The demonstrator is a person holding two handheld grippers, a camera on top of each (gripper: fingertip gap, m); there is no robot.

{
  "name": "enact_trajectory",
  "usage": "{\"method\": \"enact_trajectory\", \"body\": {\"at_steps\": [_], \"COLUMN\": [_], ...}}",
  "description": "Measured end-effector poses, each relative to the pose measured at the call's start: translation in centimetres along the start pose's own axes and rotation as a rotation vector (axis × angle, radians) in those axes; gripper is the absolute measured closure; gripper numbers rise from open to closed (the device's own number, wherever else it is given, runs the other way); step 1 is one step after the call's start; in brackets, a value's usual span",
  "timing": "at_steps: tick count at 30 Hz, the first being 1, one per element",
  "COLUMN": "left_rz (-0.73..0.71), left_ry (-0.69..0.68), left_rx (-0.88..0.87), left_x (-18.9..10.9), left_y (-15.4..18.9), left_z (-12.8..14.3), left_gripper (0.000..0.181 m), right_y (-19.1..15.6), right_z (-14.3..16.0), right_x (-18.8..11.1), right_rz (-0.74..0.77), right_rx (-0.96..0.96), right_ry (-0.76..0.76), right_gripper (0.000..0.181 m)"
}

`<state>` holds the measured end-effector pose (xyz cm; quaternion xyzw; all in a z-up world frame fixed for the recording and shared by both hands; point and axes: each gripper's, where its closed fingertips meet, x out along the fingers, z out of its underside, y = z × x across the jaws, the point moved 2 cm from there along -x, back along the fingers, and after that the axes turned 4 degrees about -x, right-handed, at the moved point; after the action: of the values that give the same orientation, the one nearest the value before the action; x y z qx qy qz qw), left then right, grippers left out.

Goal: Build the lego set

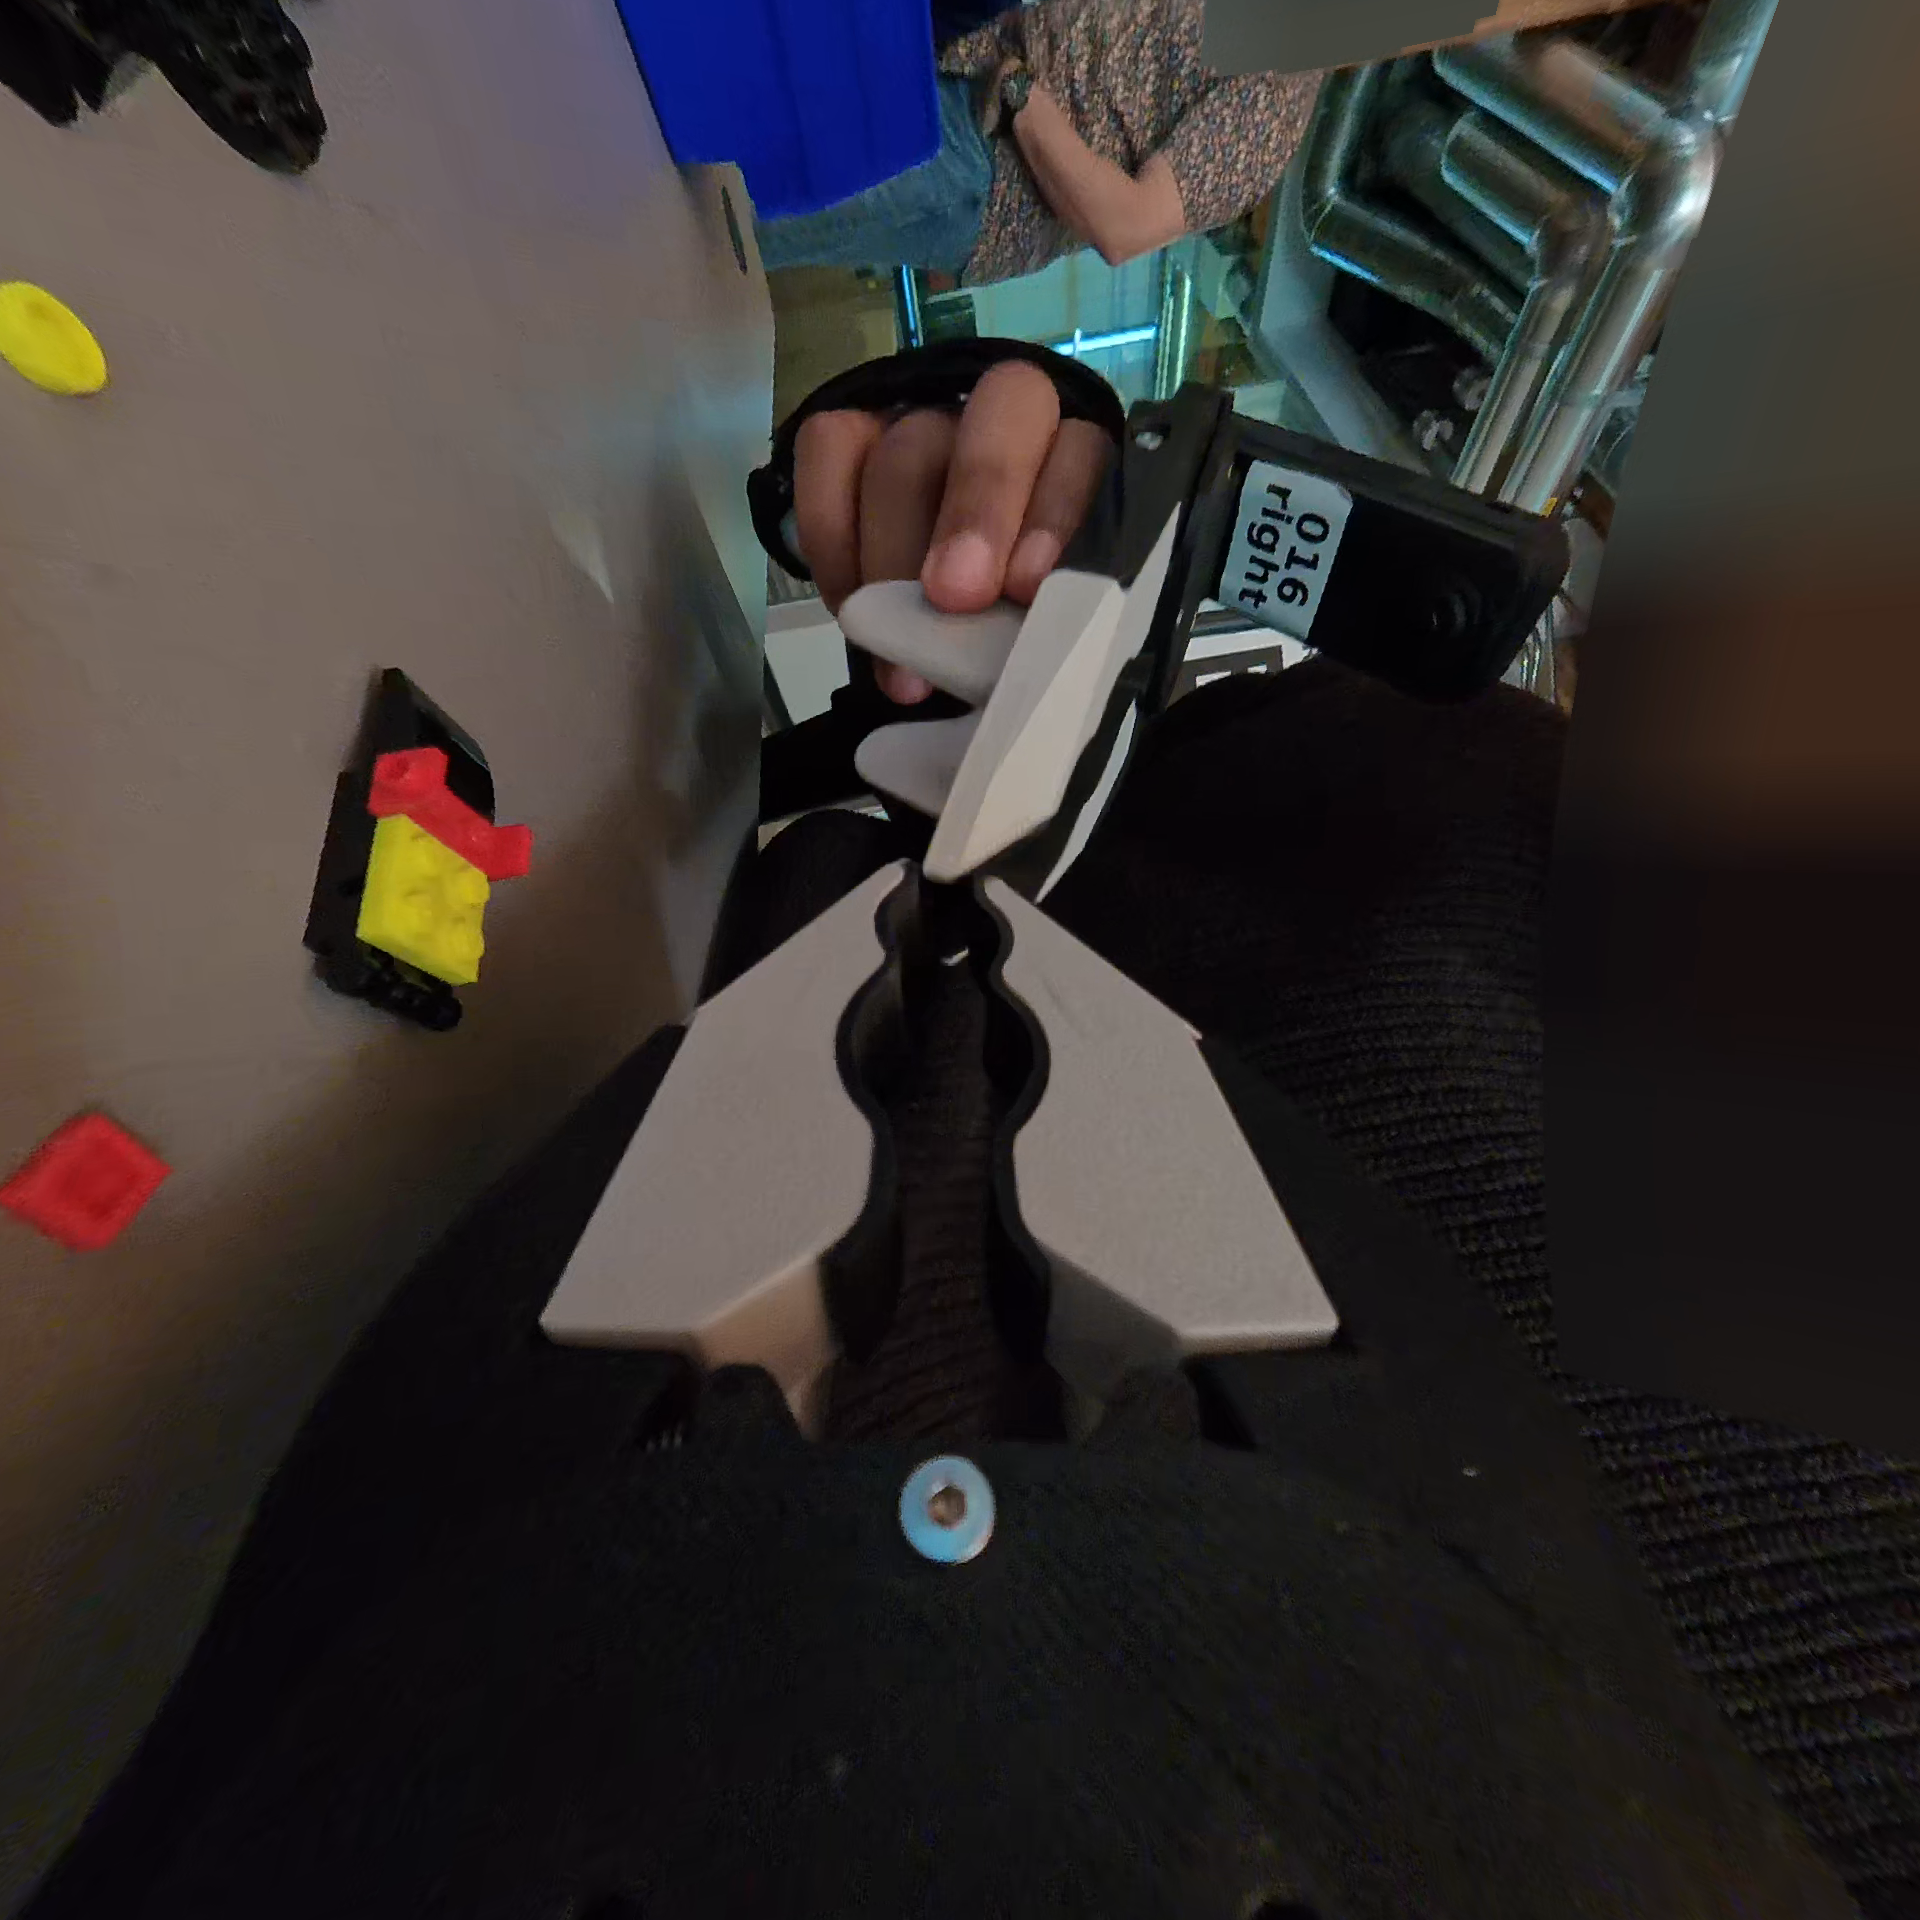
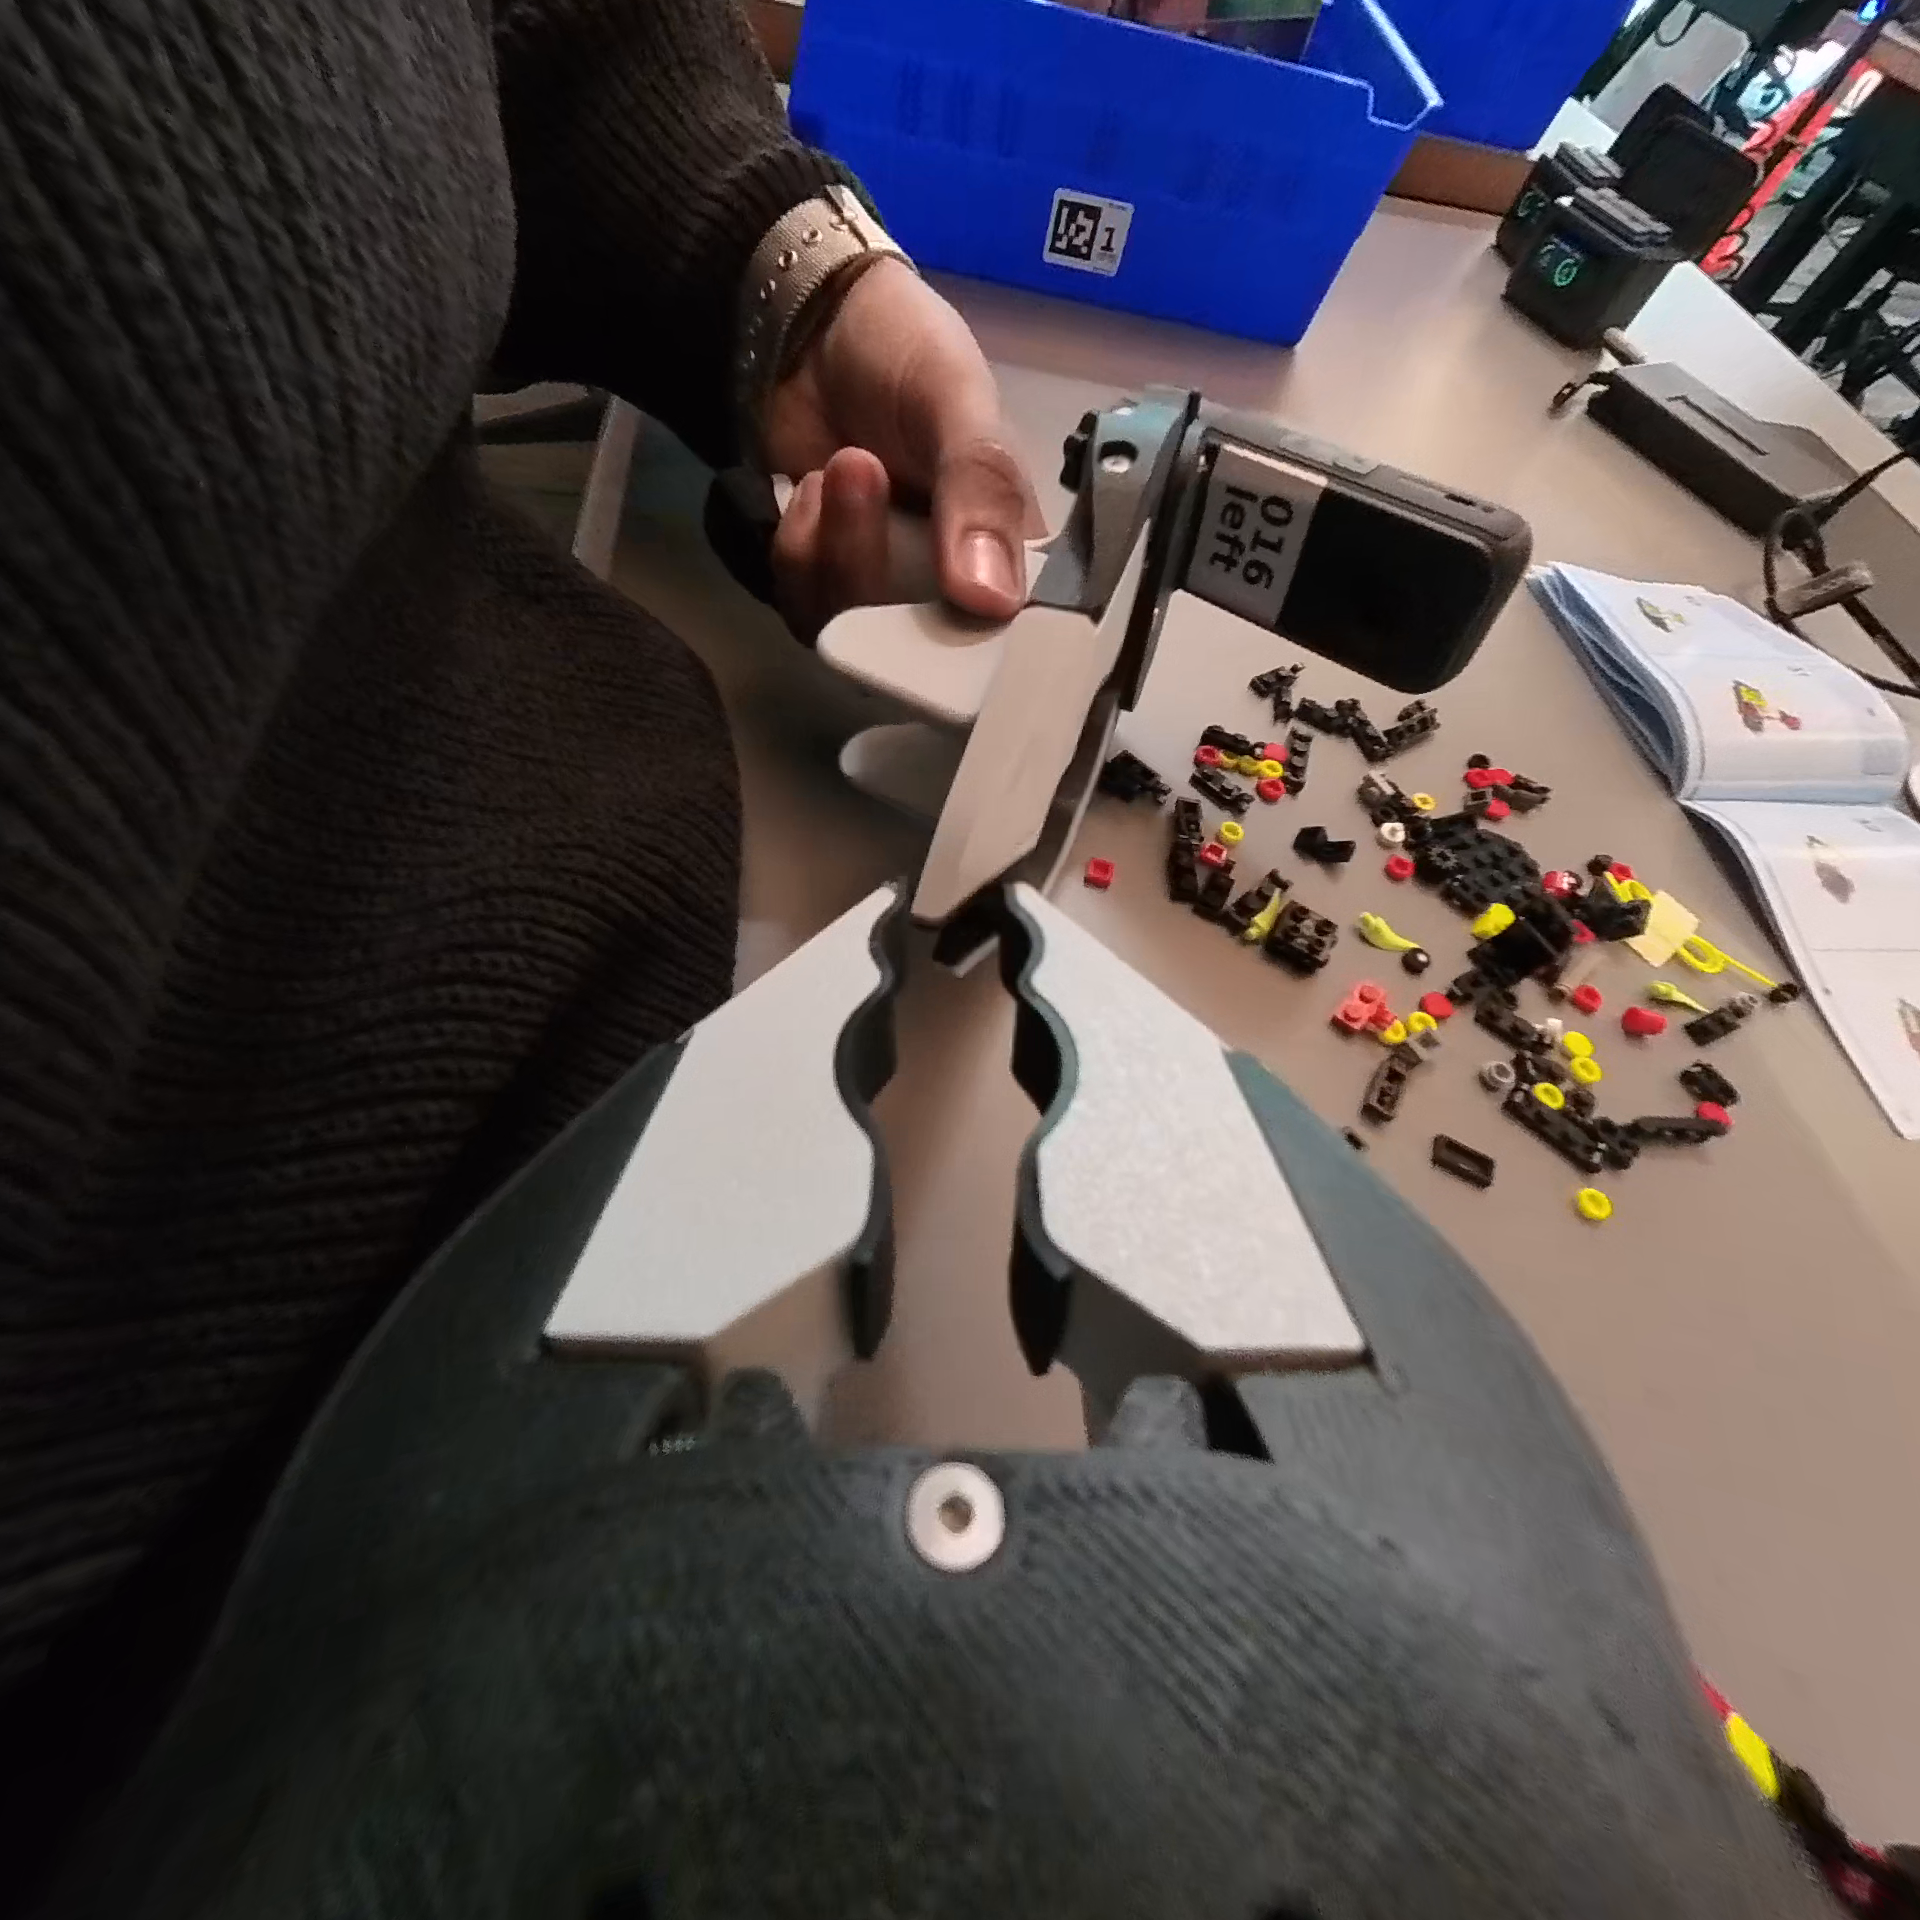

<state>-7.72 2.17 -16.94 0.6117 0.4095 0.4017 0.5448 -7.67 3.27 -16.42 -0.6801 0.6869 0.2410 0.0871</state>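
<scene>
- The two tongs meet tip to tip, lifted off the grey table (image 2: 1455, 343), in front of the person's dark knitted sweater (image 2: 260, 727).
- The left gripper (image 1: 940, 894) has its fingers drawn close together at the tips; a small black piece (image 2: 961, 940) sits right where both pairs of tips converge.
- The right gripper (image 2: 951, 914) has its fingertips close about that same black piece; which tong actually holds it, I cannot tell.
- A partly built model (image 1: 416, 862), black base with yellow and red plates, lies on the table well to the left of the tongs in the left wrist view.
- Loose black, red and yellow lego pieces (image 2: 1475, 935) lie scattered on the table to the right of the tongs, near an open instruction booklet (image 2: 1766, 748).
- A blue bin (image 2: 1091, 156) stands at the far side of the table.
</scene>
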Motion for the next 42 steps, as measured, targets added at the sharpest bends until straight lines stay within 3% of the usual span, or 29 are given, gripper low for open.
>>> {"method": "enact_trajectory", "body": {"at_steps": [15,25,30,36,40,42], "left_rz": [-0.064,-0.119,-0.129,-0.303,-0.431,-0.448], "left_ry": [0.092,0.147,0.175,0.216,0.187,0.172], "left_rx": [0.029,0.087,0.113,0.276,0.356,0.357], "left_x": [-1.4,-2.6,-3.3,-5.3,-5.9,-5.9], "left_y": [-0.5,-0.6,-0.4,-0.7,-1.5,-1.9], "left_z": [-1.5,-2.5,-3.0,-4.0,-3.9,-3.7], "left_gripper": [0.164,0.161,0.161,0.155,0.151,0.150], "right_y": [1.5,2.6,2.8,3.4,4.4,3.5], "right_z": [1.8,7.8,8.6,8.4,9.1,8.4], "right_x": [-0.5,-1.5,-1.5,-1.9,-2.5,-2.1], "right_rz": [0.046,0.060,0.075,0.117,0.195,0.139], "right_rx": [0.073,0.166,0.178,0.190,0.255,0.299], "right_ry": [-0.068,-0.330,-0.370,-0.368,-0.433,-0.403], "right_gripper": [0.167,0.167,0.167,0.153,0.157,0.152]}}
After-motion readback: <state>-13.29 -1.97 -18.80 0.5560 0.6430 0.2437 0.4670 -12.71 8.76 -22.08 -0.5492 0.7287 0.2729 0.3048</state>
